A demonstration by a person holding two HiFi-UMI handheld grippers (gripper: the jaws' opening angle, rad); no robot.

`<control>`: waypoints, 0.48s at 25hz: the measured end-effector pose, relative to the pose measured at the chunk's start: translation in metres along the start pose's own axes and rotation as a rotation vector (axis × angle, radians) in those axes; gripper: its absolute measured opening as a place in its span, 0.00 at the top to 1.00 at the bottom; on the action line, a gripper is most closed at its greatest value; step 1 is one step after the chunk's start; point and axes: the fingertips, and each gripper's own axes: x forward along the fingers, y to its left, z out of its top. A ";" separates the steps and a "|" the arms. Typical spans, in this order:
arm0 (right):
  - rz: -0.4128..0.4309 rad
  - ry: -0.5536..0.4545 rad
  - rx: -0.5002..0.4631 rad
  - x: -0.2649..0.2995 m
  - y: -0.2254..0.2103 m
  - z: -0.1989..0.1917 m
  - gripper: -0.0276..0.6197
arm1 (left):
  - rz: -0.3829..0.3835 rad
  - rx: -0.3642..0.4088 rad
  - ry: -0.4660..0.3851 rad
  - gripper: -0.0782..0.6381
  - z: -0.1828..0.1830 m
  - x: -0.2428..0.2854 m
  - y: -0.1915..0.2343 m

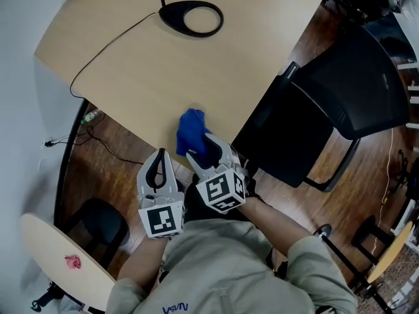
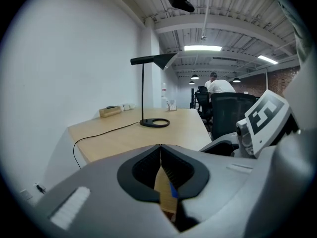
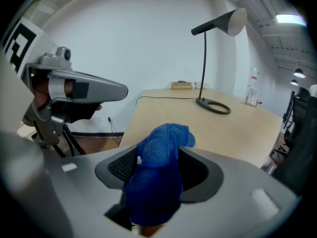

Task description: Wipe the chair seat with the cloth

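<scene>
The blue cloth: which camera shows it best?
The right gripper view: the blue cloth fills the middle, bunched between the right gripper's jaws, its texture clear. The head view shows it smaller, by the table edge, partly behind that gripper. The left gripper view gives only a blue sliver.

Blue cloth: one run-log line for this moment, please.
crumpled blue cloth: at wooden table edge, between right gripper jaws | right gripper: open | left gripper: shut, empty | black chair seat: untouched

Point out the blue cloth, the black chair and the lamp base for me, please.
blue cloth [image 3: 158, 182], right gripper view, bunched middle.
black chair [image 1: 288, 142], head view, seat.
lamp base [image 1: 171, 13], head view, solid left part.
</scene>
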 end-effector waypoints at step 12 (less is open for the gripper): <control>-0.032 -0.087 0.044 -0.028 -0.025 0.002 0.80 | 0.053 0.023 0.003 0.88 0.015 0.010 -0.029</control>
